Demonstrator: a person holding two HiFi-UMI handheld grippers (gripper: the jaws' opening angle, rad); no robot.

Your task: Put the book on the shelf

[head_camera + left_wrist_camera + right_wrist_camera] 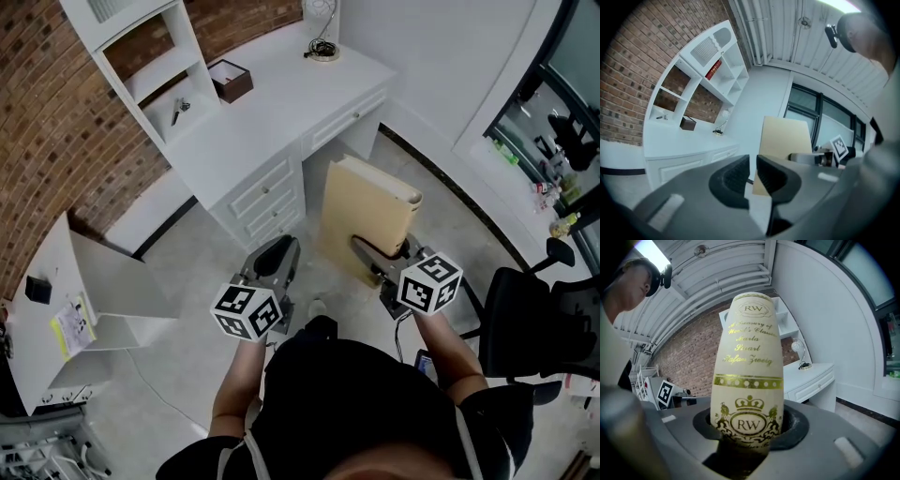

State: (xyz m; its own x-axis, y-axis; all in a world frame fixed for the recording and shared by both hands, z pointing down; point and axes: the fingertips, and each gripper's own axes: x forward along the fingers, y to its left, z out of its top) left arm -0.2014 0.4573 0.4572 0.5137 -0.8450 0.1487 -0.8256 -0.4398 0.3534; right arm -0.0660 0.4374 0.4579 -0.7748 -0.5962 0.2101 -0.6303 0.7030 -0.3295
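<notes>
A cream book with gold lettering on its spine stands upright in my right gripper, whose jaws are shut on its lower end. The book is held in the air in front of the white desk. My left gripper hovers to the left of the book, apart from it, and its pads stand almost together with nothing between them. In the left gripper view the book shows beyond the jaws. The white shelf unit stands on the desk's far left against the brick wall.
On the desk are a brown box and a lamp. A red book sits on an upper shelf. A black office chair stands at the right, low white furniture at the left.
</notes>
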